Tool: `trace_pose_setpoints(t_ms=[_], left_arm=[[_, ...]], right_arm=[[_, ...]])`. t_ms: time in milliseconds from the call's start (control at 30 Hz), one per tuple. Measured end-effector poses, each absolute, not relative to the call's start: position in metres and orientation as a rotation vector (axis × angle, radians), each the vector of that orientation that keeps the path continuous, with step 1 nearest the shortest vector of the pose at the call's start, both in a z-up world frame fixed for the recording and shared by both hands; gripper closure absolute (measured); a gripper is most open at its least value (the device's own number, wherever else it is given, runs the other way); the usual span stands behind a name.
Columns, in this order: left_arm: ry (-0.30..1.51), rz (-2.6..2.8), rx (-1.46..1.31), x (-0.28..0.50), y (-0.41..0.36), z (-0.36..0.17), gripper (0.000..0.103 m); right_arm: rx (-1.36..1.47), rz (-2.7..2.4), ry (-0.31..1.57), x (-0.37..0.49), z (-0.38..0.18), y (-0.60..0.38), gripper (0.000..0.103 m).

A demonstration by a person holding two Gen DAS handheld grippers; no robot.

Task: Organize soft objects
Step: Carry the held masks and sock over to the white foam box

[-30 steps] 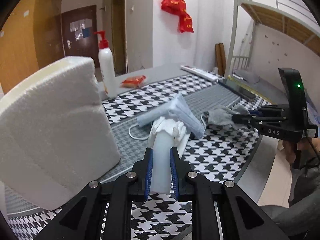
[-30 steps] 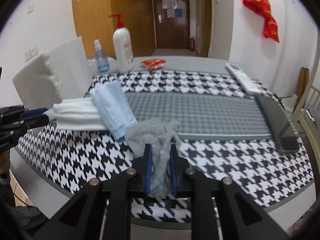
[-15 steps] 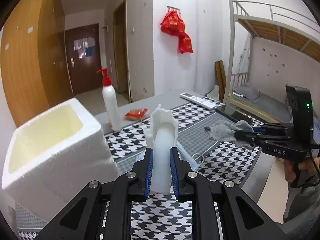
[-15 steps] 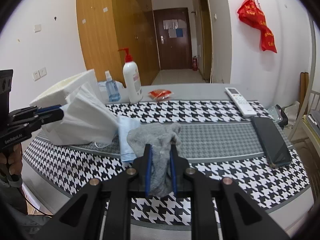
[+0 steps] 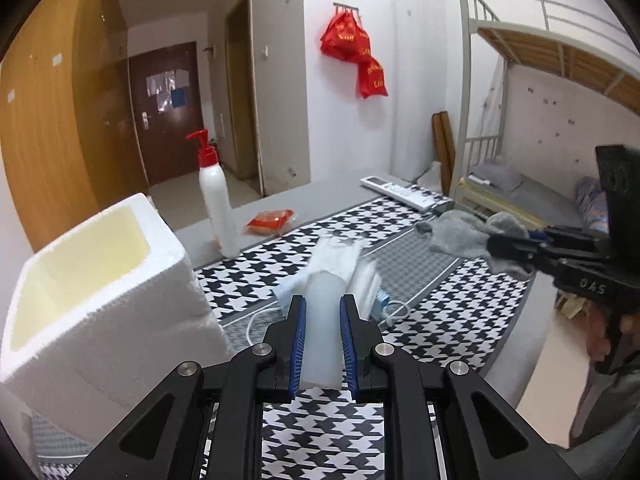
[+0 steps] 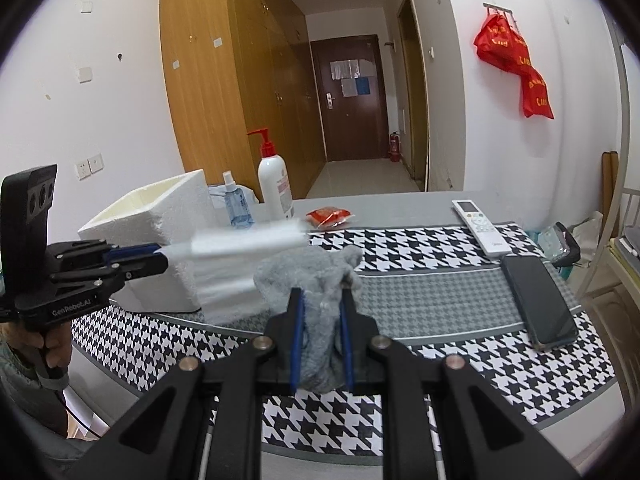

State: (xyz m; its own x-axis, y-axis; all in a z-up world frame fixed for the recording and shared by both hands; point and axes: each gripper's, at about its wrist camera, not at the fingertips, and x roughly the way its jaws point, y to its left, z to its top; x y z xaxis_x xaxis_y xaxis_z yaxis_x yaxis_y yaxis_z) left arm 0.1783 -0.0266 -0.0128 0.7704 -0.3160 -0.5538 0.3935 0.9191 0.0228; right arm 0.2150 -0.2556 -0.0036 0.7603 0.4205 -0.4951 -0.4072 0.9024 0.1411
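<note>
Gripping a stack of white face masks (image 5: 326,280), the left gripper (image 5: 322,332) holds it clamped above the houndstooth table mat (image 5: 440,320), just beside the open white foam box (image 5: 96,280). The right gripper (image 6: 321,336) is closed on a grey sock (image 6: 308,276), lifted clear of the mat. A blue mask (image 5: 380,304) lies beneath the white stack.
</note>
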Motion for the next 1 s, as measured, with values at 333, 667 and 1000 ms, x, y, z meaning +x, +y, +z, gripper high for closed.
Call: trace_pose_setpoints(t_ms=[333,667,1000], left_arm=[[0.544,-0.396,0.172,0.171,-0.034,-0.003,0.084],[0.557,-0.424,0.19,0.169,-0.043,-0.01,0.084],[0.548,-0.451,0.196,0.165,-0.047,-0.008,0.084]], right_arm=[[0.031,0.473,0.533,0.215,0.0,-0.251,0.083],[0.012,0.571,0.465,0.205,0.018,-0.227,0.083],[-0.023,0.615,0.493,0.213,0.012,-0.205,0.083]])
